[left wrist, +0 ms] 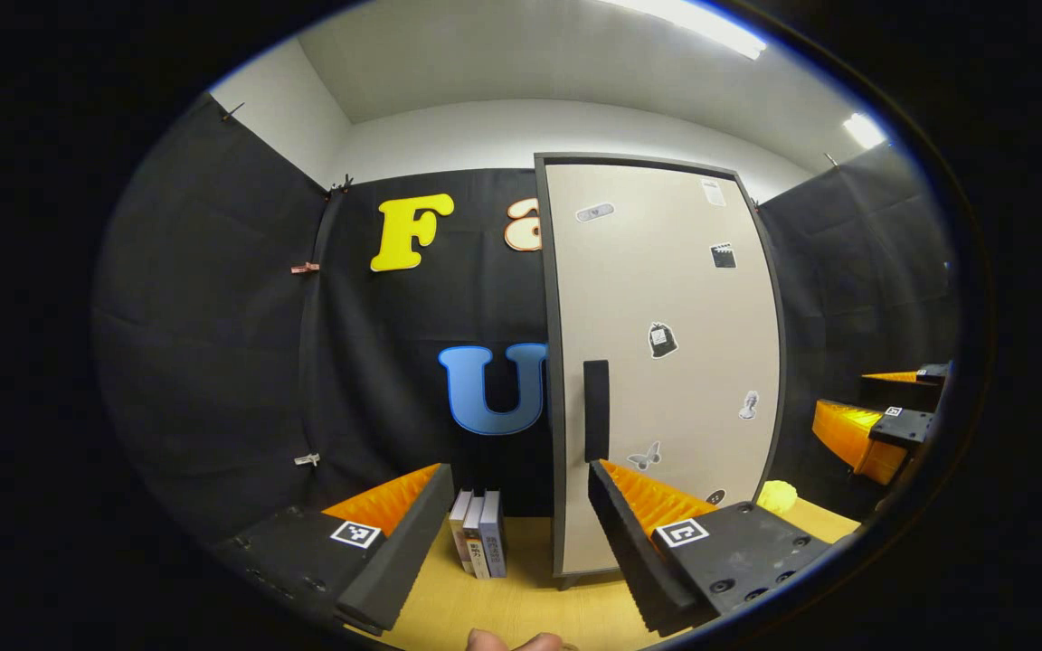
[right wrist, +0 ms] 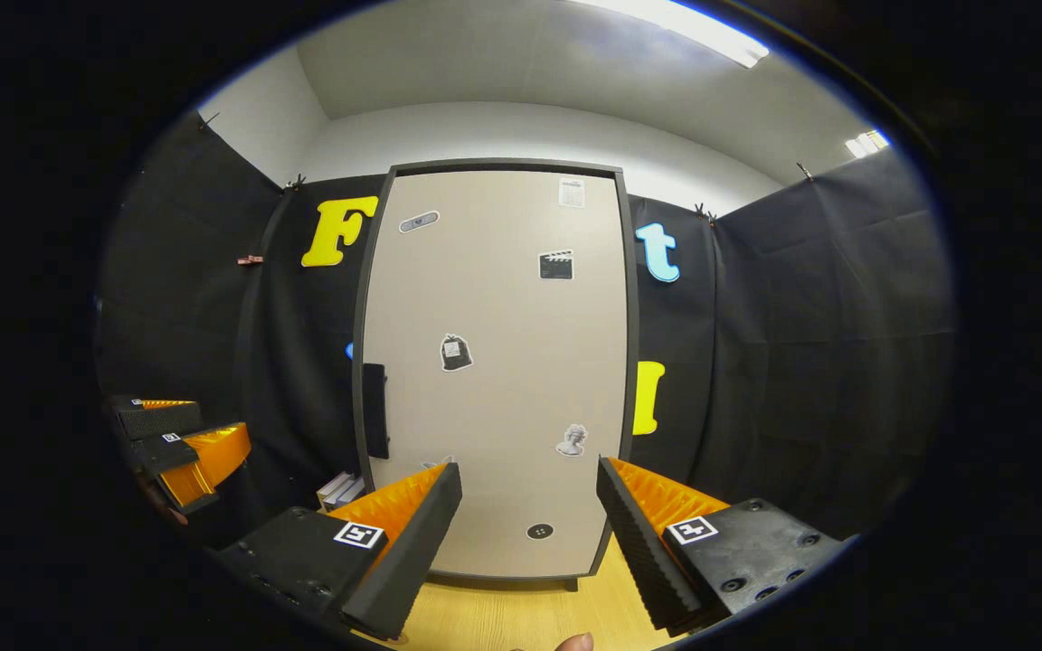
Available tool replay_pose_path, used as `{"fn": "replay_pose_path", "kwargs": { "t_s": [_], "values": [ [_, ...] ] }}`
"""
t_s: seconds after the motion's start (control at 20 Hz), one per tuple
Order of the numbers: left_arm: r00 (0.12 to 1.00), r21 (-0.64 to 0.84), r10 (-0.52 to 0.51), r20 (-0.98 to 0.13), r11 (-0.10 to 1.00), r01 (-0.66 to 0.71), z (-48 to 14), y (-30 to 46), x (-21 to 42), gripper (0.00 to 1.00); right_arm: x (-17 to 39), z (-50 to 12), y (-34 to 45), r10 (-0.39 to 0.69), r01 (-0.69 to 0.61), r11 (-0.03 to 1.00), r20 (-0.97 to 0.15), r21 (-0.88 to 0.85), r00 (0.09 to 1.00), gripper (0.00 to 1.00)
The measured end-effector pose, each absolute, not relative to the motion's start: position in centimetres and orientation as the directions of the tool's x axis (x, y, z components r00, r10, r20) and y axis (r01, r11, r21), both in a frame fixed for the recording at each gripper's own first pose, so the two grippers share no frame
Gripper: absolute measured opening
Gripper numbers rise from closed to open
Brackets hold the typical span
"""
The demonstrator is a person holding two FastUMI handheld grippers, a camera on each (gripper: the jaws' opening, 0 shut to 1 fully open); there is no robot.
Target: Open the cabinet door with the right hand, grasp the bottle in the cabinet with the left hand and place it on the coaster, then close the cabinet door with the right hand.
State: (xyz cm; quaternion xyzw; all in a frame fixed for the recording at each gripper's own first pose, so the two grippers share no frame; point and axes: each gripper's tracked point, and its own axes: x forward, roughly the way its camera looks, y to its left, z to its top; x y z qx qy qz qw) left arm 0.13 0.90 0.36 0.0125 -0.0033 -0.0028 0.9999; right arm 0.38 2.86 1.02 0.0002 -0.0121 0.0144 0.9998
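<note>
A tall beige cabinet [left wrist: 666, 298] with a dark frame stands on the wooden table, and its door [right wrist: 494, 362] is closed, so whatever is inside is hidden. The dark vertical handle [left wrist: 595, 411] sits on the door's left edge [right wrist: 374, 411]. My left gripper [left wrist: 521, 551] is open, a short way in front of the handle side. My right gripper [right wrist: 530, 542] is open too, facing the lower middle of the door without touching it. In the left gripper view the right gripper [left wrist: 883, 425] appears far right; in the right gripper view the left gripper [right wrist: 177, 443] appears far left.
A few upright books [left wrist: 478, 542] stand left of the cabinet [right wrist: 340, 488]. A small yellow bumpy object [left wrist: 776, 495] lies on the table [left wrist: 521, 606] to the cabinet's right. Black cloth walls enclose the booth on three sides.
</note>
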Motion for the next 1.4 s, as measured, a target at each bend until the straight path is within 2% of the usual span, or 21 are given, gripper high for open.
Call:
{"fn": "replay_pose_path", "kwargs": {
  "t_s": [0.55, 0.9, 1.2, 1.3, 1.35, 1.4],
  "values": [
    [0.997, 0.014, 0.070, -0.022, 0.997, -0.070, -1.6, 6.1, 0.0, 0.95, 7.5, 2.3, 13.4, 0.175, -0.178, 0.983, 0.057, 0.036, 0.983, 0.97],
    [0.995, 0.011, 0.092, -0.045, 0.996, -0.092, -3.2, 8.3, 0.3, 0.95, 13.2, 0.0, 19.0, 0.208, -0.208, 0.976, 0.013, 0.056, 0.978, 0.97],
    [0.992, -0.004, 0.110, -0.066, 0.994, -0.111, -4.2, 9.8, 0.0, 0.95, 17.5, -1.8, 21.1, 0.181, -0.181, 0.983, 0.004, 0.036, 0.983, 0.97],
    [0.990, -0.004, 0.122, -0.070, 0.992, -0.122, -4.4, 10.4, -0.2, 0.95, 18.8, -2.5, 21.4, 0.169, -0.169, 0.985, -0.003, 0.020, 0.986, 0.95],
    [0.990, -0.007, 0.124, -0.072, 0.992, -0.125, -4.5, 10.6, -0.4, 0.94, 19.3, -2.9, 21.8, 0.167, -0.167, 0.986, -0.008, 0.018, 0.986, 0.86],
    [0.989, -0.009, 0.128, -0.073, 0.992, -0.129, -4.6, 10.7, -0.6, 0.94, 19.7, -3.3, 21.9, 0.164, -0.164, 0.986, -0.021, 0.021, 0.986, 0.82]
  ]
}}
